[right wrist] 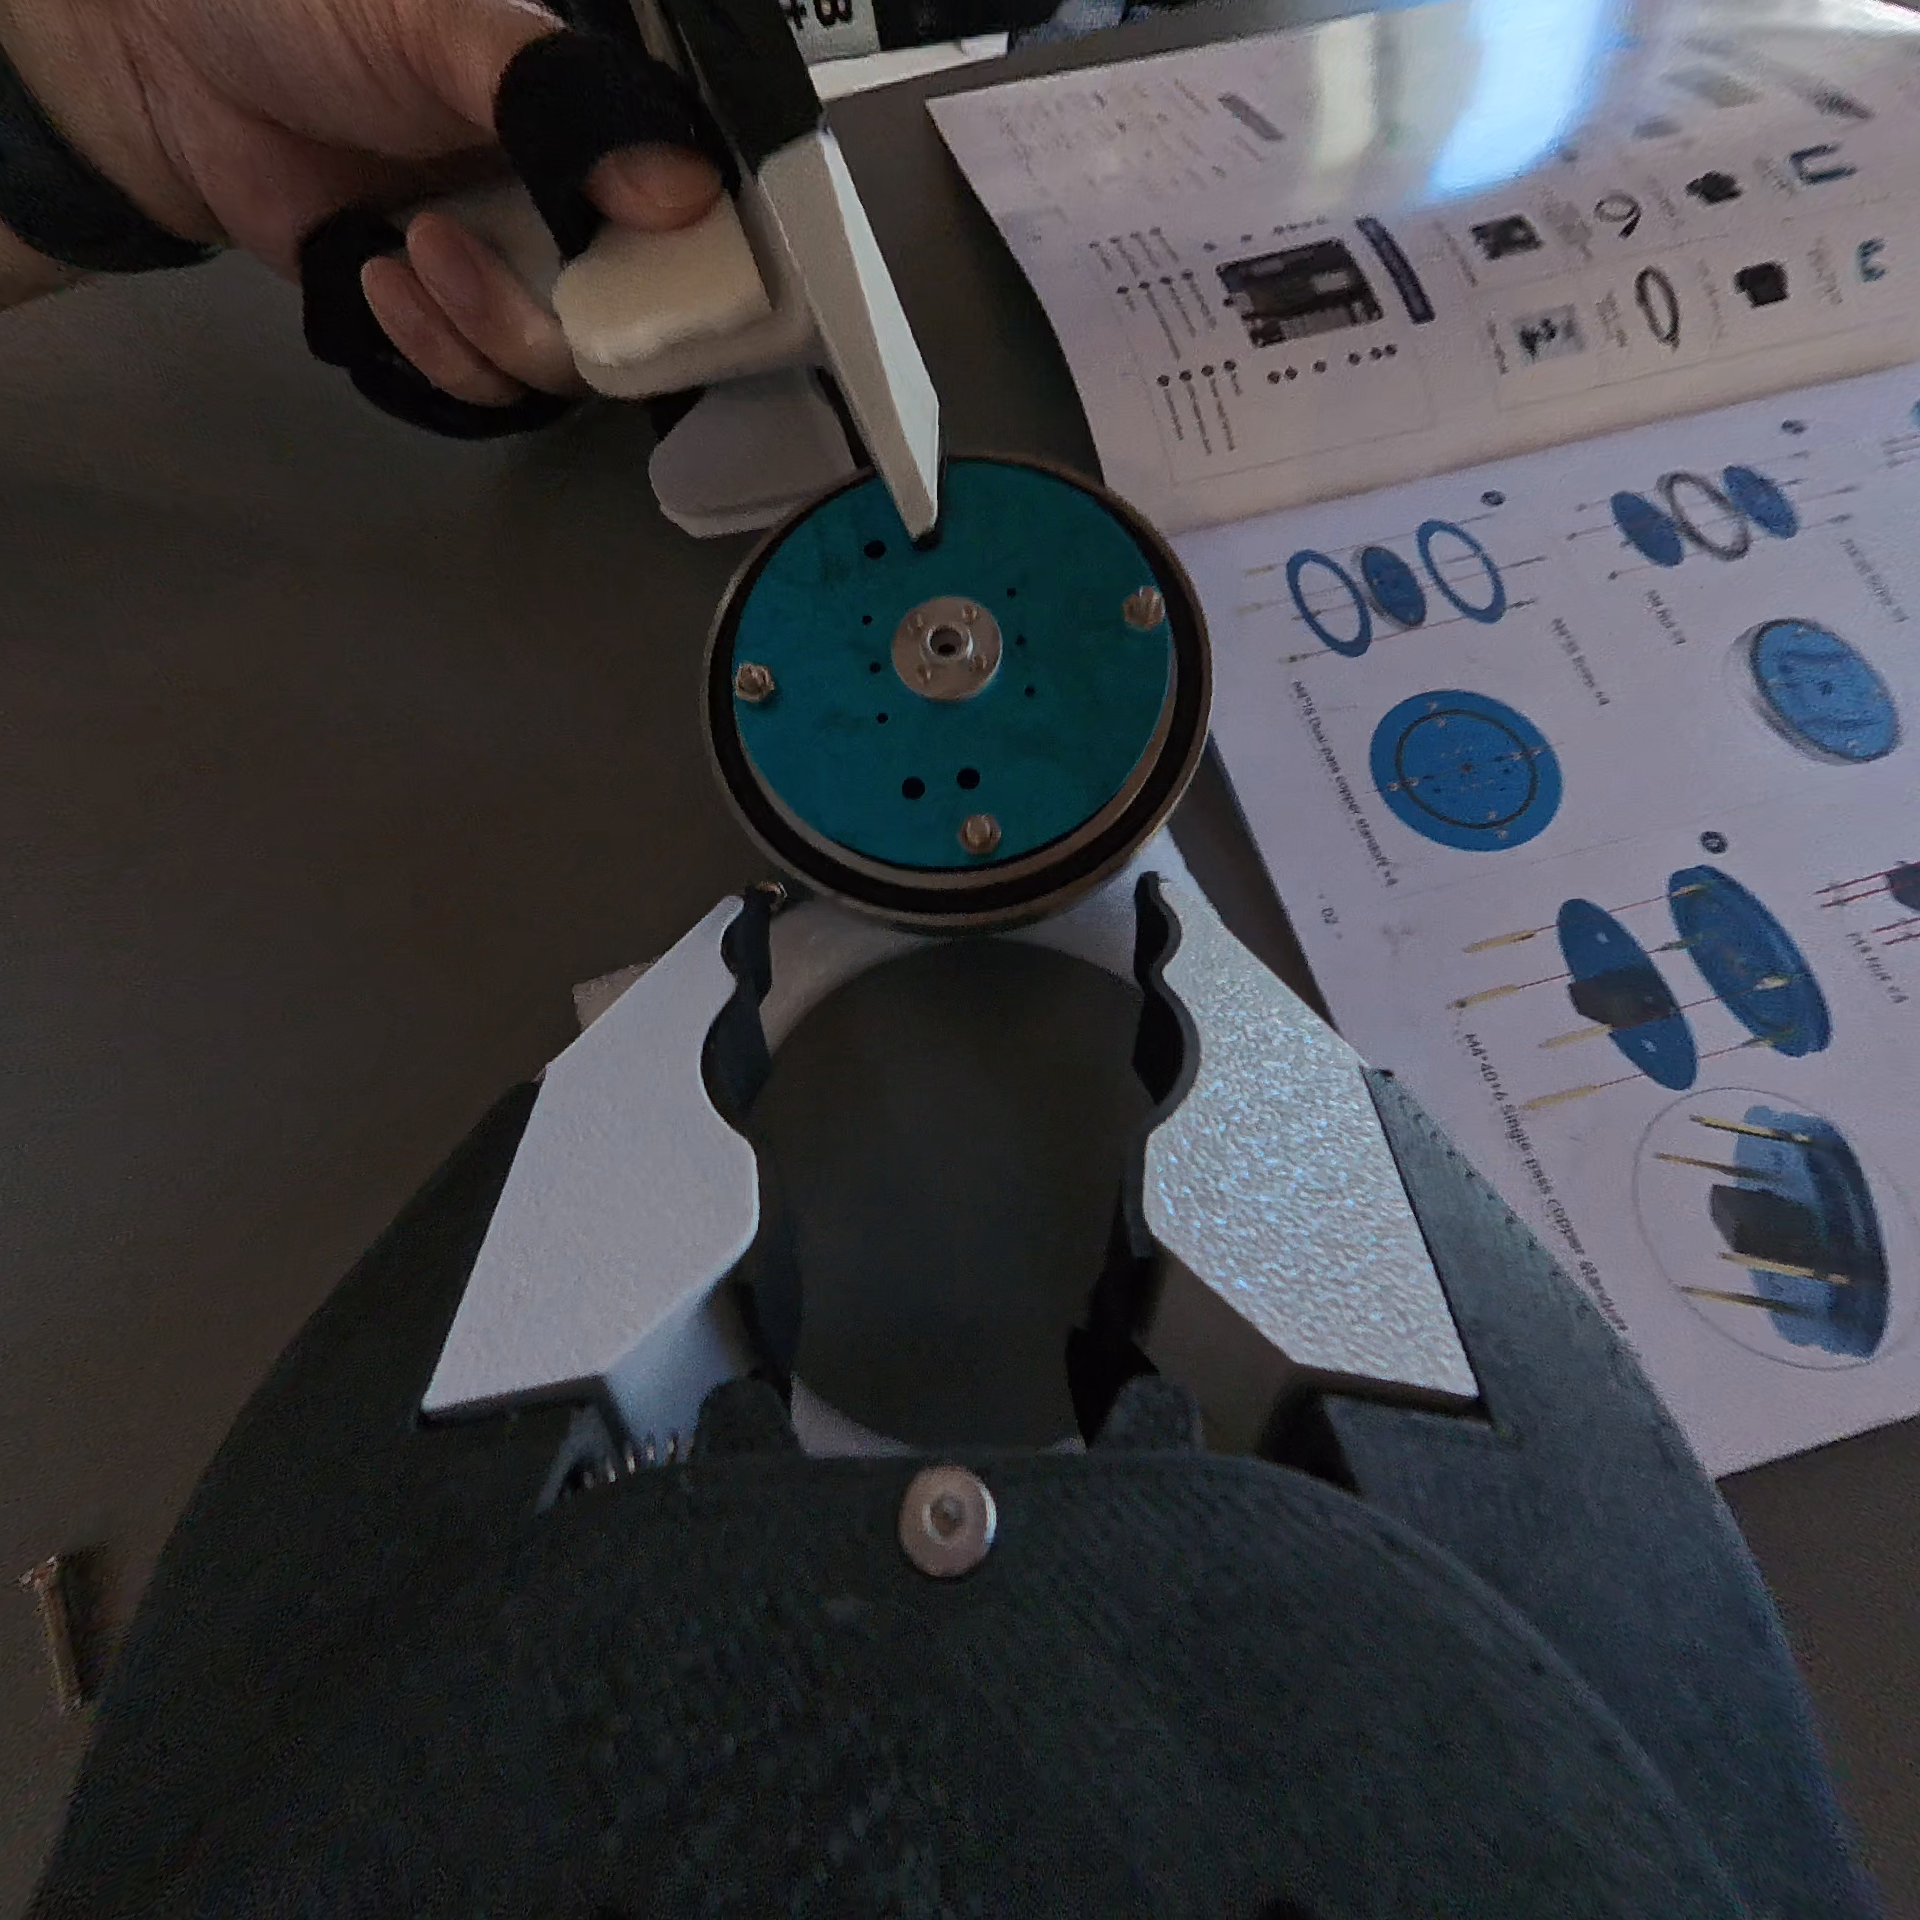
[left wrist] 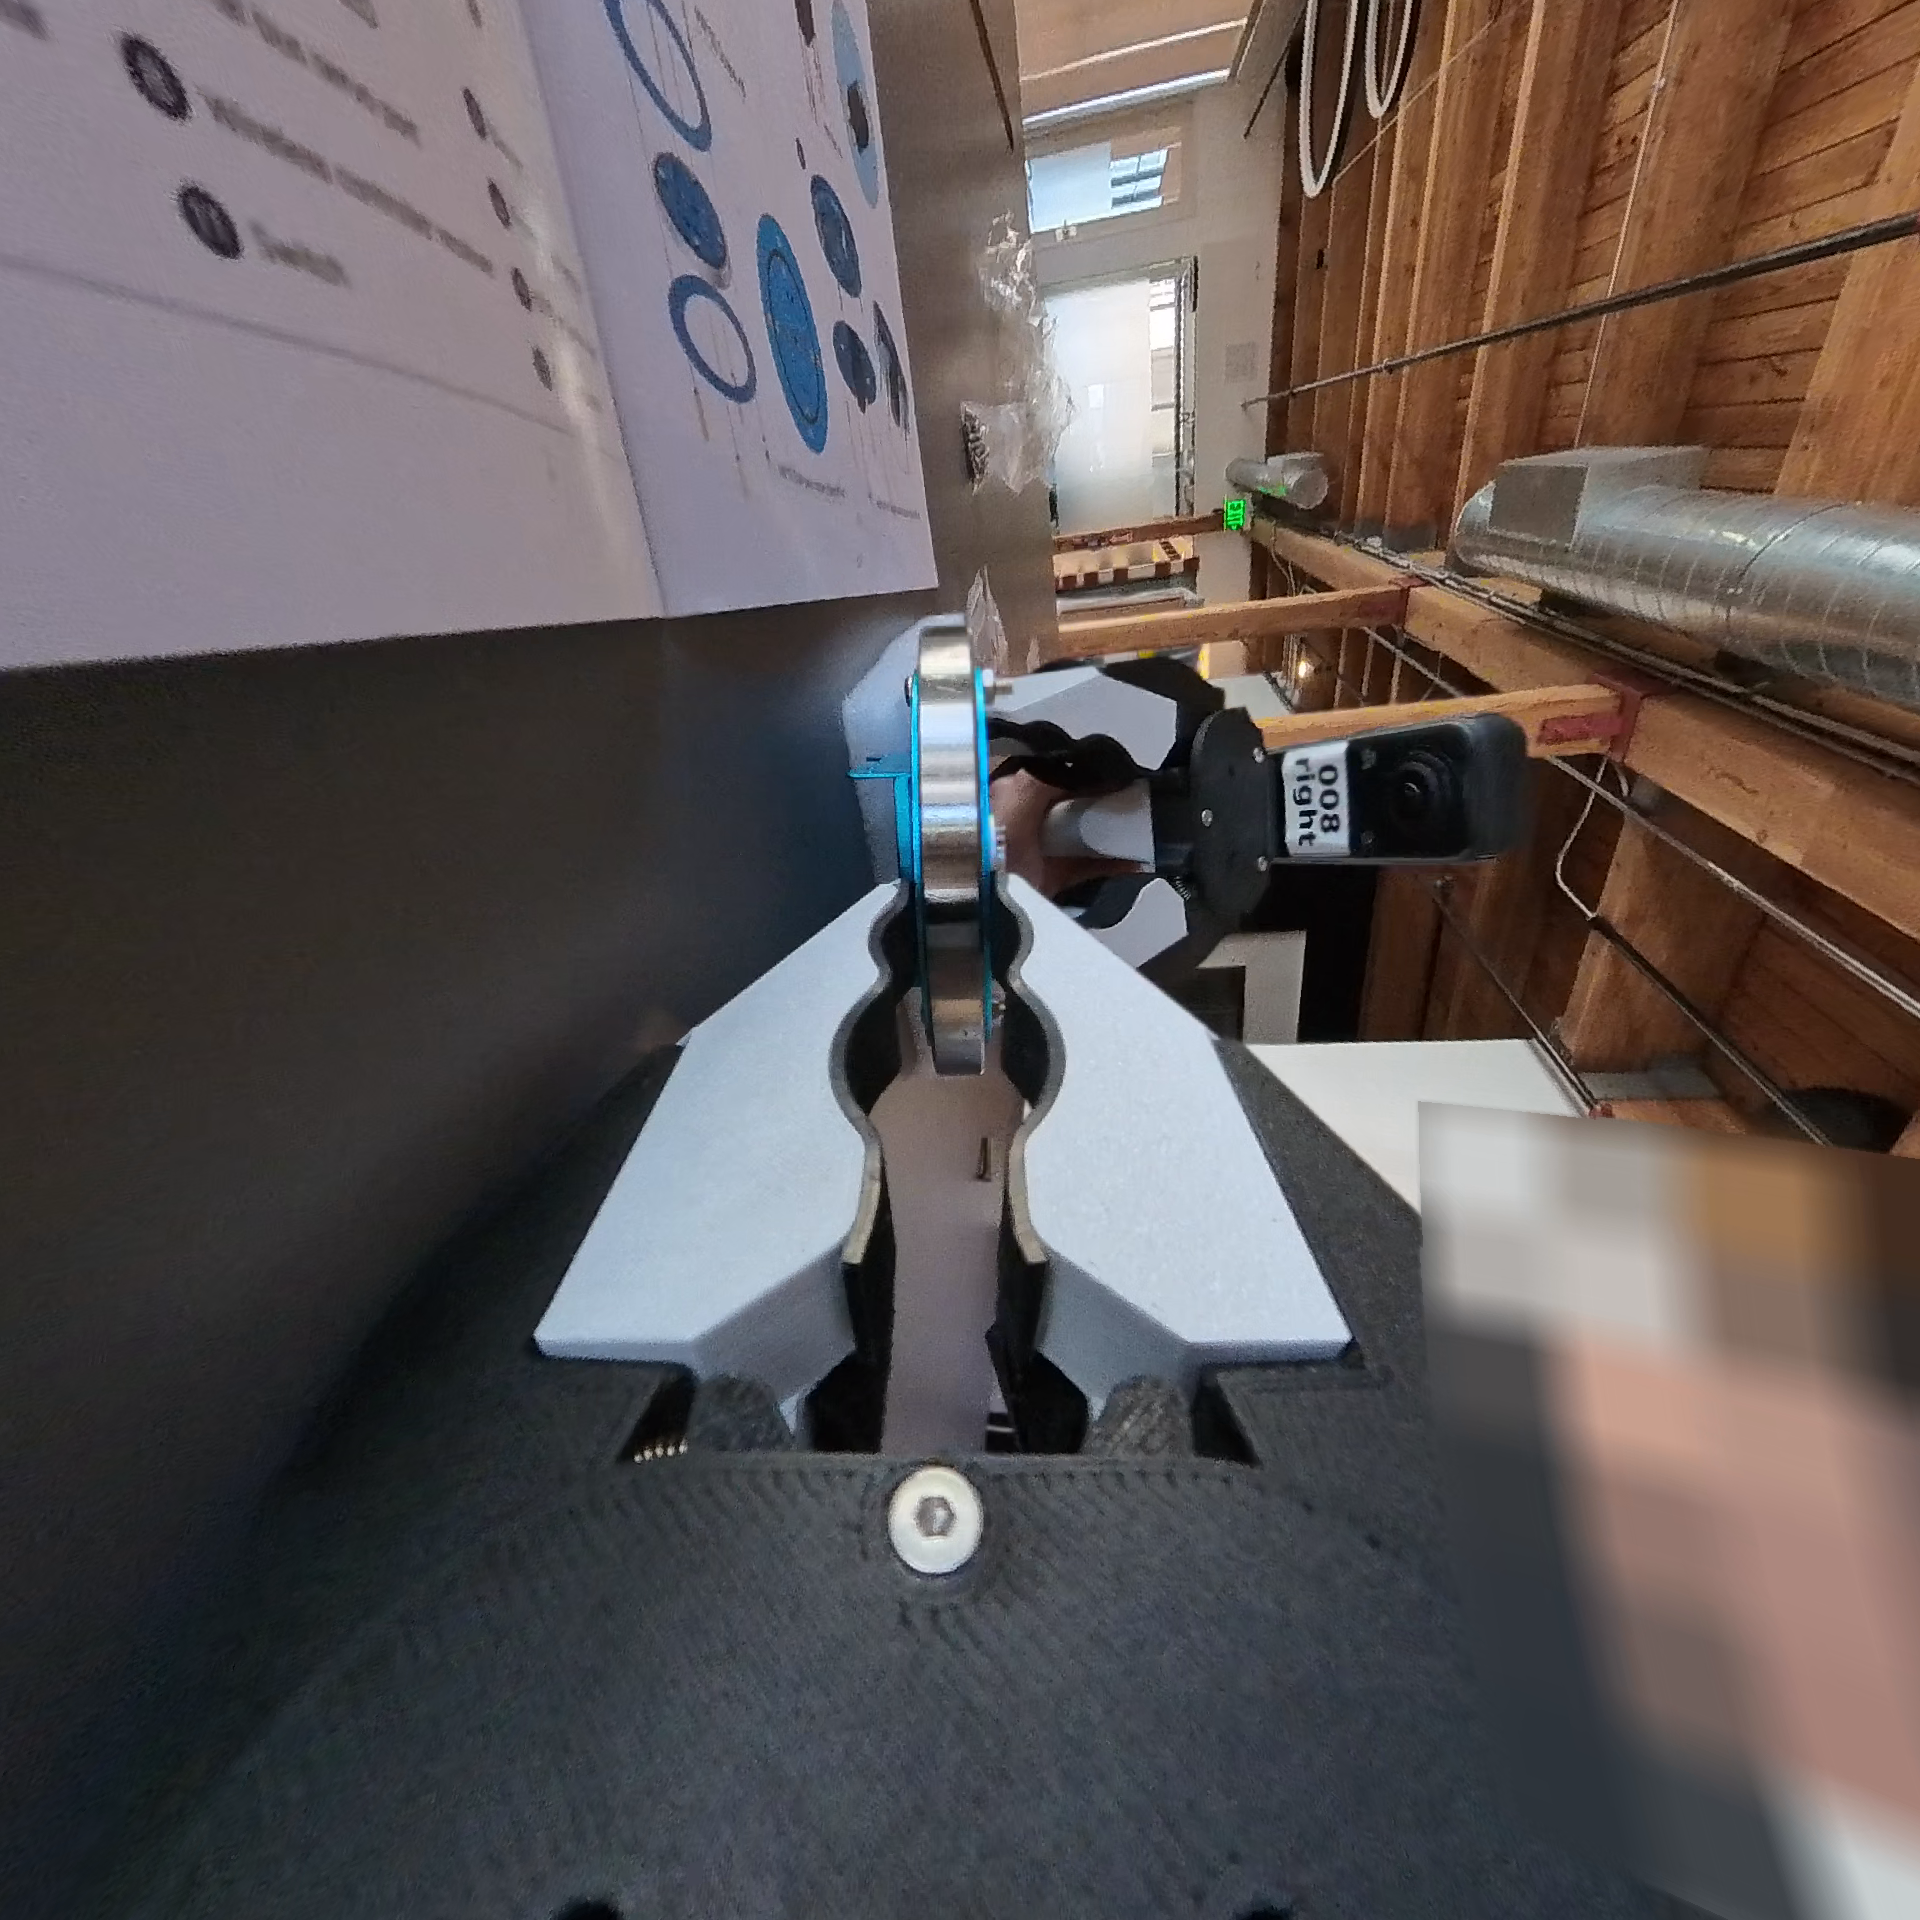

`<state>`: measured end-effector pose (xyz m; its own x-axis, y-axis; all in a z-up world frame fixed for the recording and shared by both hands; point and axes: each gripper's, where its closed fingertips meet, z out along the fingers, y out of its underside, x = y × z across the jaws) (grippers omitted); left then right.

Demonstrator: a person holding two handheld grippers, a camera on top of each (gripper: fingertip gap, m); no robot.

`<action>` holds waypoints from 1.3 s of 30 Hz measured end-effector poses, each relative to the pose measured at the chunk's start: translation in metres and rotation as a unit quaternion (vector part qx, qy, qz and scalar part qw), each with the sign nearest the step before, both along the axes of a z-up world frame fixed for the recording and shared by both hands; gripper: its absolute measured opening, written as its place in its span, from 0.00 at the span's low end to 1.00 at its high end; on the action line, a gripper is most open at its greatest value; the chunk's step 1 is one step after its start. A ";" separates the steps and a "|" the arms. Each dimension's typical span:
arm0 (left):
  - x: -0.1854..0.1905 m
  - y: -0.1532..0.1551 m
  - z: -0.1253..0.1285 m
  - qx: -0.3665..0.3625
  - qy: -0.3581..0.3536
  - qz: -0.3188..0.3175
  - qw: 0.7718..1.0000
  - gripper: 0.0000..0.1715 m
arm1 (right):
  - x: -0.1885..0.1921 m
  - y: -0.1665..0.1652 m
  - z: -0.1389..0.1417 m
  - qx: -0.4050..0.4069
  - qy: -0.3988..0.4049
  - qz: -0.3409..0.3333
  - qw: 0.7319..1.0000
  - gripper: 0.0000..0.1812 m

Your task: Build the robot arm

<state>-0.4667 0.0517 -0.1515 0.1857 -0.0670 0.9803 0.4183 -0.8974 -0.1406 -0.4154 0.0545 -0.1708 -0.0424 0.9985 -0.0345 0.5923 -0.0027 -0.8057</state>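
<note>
My left gripper (left wrist: 954, 914) is shut on a round assembly (left wrist: 951, 790): a steel ring with a blue plate, seen edge-on in the left wrist view. In the right wrist view its blue face (right wrist: 852, 748) shows a metal hub and three brass nuts. The left gripper (right wrist: 821, 488) reaches in from above, with one white finger (right wrist: 894, 416) on the face. My right gripper (right wrist: 948, 899) is open, with its tips just below the ring's rim. A white piece (right wrist: 821, 945) with a big round opening lies between its fingers; I cannot tell if it is touched.
An open instruction booklet (right wrist: 1507, 727) with blue part drawings lies on the dark grey table (right wrist: 312, 831); it also shows in the left wrist view (left wrist: 416, 364). A loose screw (right wrist: 57, 1621) lies at the lower left. A clear bag of small parts (left wrist: 997, 436) lies farther back. A person's hand (right wrist: 312, 135) holds the left gripper. The grippers' ends are close to 7 cm from one another.
</note>
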 end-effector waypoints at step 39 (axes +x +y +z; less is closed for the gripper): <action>0.027 0.013 0.068 0.093 -0.098 0.162 0.977 0.08 | 0.003 0.014 0.080 -0.630 0.194 -0.090 0.746 0.09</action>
<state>-0.4393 0.0652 -0.0834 0.0356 -0.2157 0.9758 0.7118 -0.6799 -0.1763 -0.4125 0.0686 -0.0904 -0.1622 0.1737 -0.9714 0.2138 -0.9548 -0.2064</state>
